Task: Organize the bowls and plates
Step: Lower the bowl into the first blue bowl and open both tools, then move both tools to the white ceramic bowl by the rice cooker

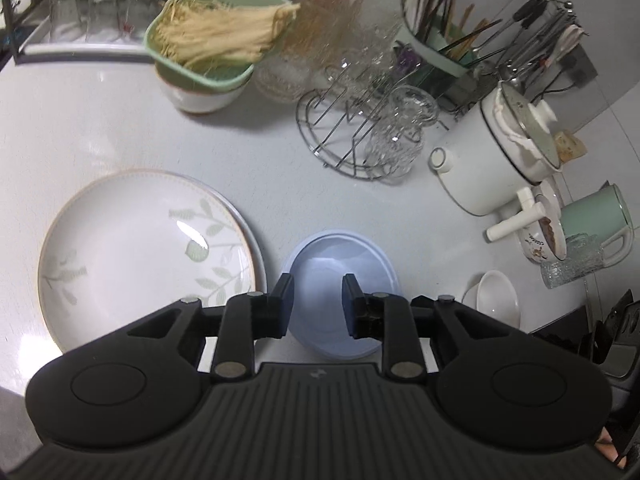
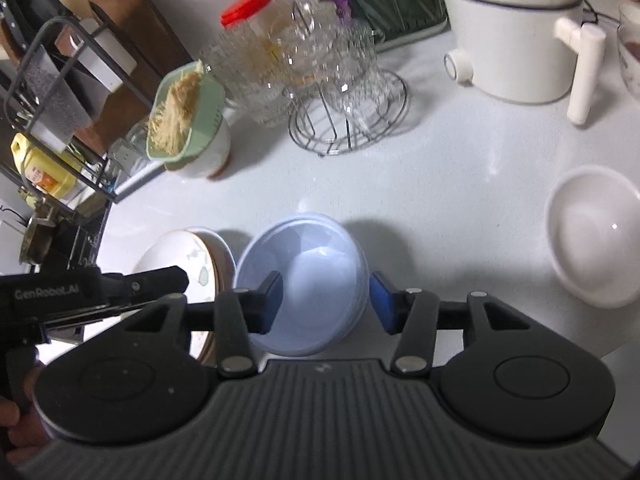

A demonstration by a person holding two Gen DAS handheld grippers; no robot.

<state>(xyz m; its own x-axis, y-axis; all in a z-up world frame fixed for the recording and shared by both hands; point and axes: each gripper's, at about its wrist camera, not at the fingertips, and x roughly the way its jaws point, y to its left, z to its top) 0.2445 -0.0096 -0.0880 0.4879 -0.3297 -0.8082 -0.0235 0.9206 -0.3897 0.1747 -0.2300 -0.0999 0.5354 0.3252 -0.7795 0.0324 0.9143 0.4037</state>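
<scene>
Pale blue plastic bowl [image 1: 340, 280] on white countertop [image 1: 100, 128], just right of leaf-patterned white ceramic plate [image 1: 140, 248]. Left gripper [image 1: 317, 300] jaws parted above bowl, pads clear of it. Right gripper [image 2: 326, 300] spread wider, straddling same bowl [image 2: 316, 272], no pad contact visible. Only right view: full white ceramic bowl [image 2: 596, 236] well apart, black rack with yellow bottle [image 2: 44, 168]. Only left view: mint green mug [image 1: 596, 216], utensil holder [image 1: 444, 52]. Wire glass rack [image 1: 352, 136] behind.
</scene>
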